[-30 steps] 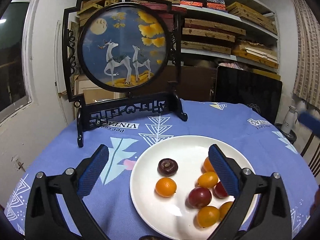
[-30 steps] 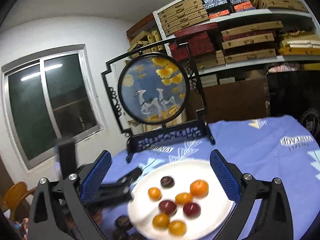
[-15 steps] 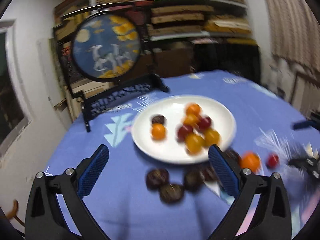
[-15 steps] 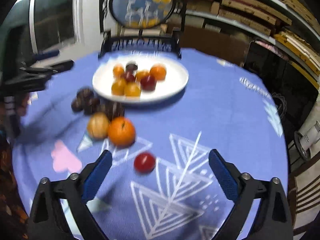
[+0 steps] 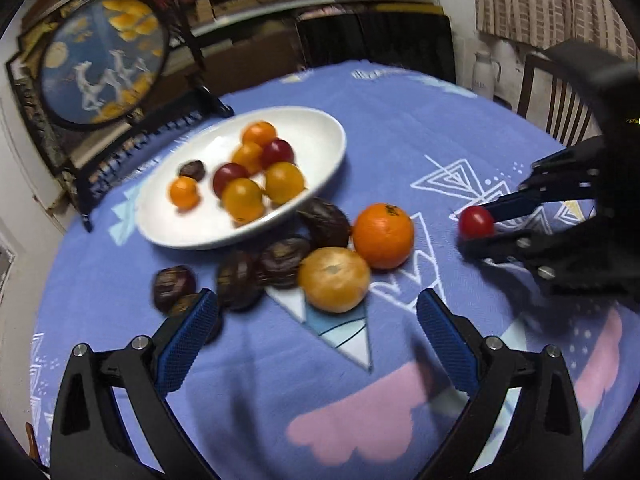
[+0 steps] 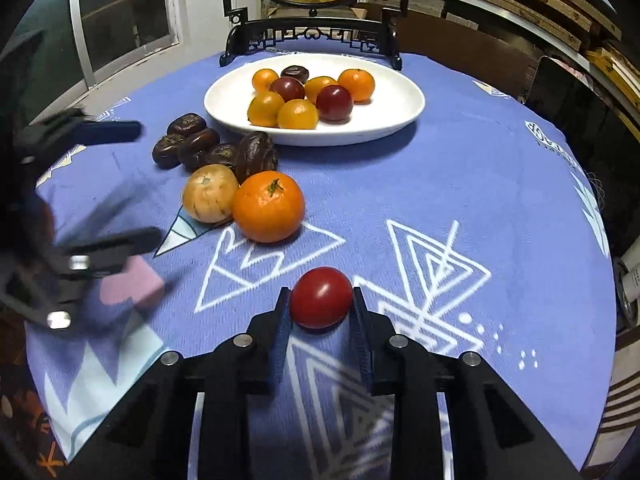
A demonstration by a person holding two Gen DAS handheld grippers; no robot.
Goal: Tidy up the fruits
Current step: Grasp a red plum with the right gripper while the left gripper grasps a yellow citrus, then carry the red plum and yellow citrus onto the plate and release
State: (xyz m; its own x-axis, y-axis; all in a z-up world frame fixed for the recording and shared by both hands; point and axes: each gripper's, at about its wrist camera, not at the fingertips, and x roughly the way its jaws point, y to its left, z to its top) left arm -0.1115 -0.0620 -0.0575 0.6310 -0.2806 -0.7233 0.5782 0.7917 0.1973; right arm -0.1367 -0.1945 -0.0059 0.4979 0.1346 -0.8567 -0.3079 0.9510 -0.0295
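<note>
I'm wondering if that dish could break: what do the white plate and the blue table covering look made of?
The white plate looks like glazed ceramic or porcelain: smooth and glossy, with soft light reflections along its rim, though hard plastic can't be ruled out. The blue table covering looks like woven printed fabric: matte, with a fine visible weave and white patterns.

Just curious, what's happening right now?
Right gripper shut on red tomato. Left gripper open, empty, above the loose fruit. Path to plate clear.

Round desk, blue patterned cloth [image 6: 460, 168]: white oval plate [image 6: 396, 114], dark wrinkled dates [image 6: 208, 148], orange mandarin [image 6: 268, 206], tan round fruit [image 6: 210, 199], red cherry tomato [image 6: 321, 297], framed deer screen [image 5: 102, 66].
</note>
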